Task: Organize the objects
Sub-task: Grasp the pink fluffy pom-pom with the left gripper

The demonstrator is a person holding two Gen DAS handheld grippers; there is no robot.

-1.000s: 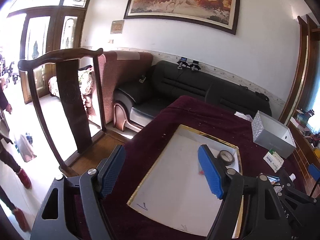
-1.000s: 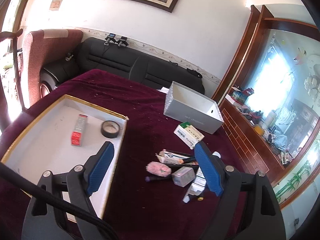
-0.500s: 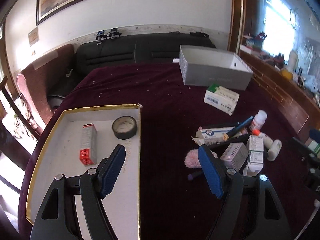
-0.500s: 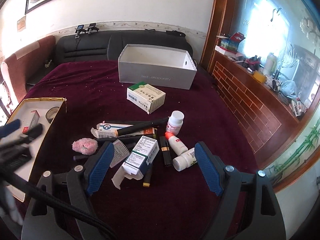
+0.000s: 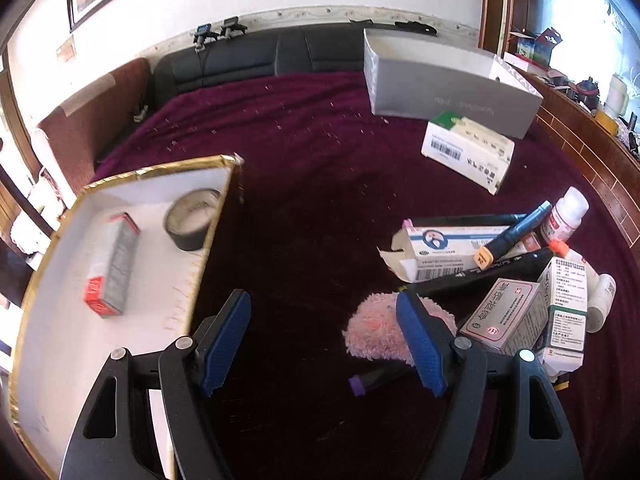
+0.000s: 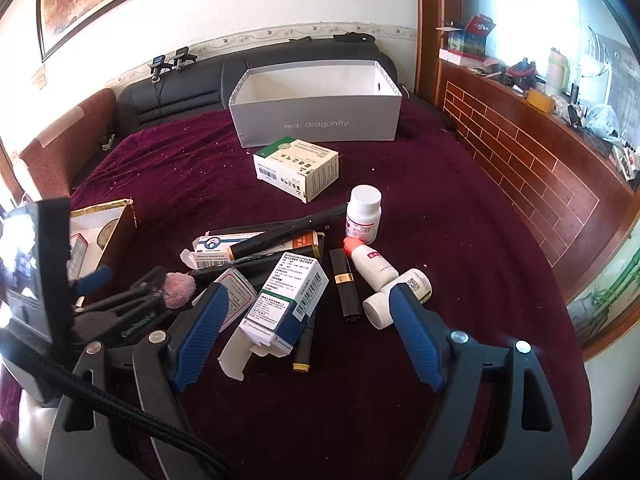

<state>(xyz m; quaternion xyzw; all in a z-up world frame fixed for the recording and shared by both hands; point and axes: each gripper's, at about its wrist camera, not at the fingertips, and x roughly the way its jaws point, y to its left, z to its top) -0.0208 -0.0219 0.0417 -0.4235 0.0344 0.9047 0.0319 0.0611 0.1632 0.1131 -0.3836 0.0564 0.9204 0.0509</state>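
Observation:
A pile of medicine boxes, pens and bottles lies on the maroon cloth. My left gripper is open and empty, low over the cloth, with a pink fluffy puff by its right finger. A gold-rimmed white tray at its left holds a red-ended box and a tape roll. My right gripper is open and empty over a blue-and-white medicine box, a black tube and a fallen white bottle. The left gripper also shows at the left of the right wrist view.
An open grey shoebox stands at the back of the table, with a green-and-white box in front of it. An upright white pill bottle stands mid-table. A black sofa and a brick-patterned ledge lie beyond the table edges.
Both grippers swung right from the tray toward the pile and moved down closer to it. Both stayed open and empty.

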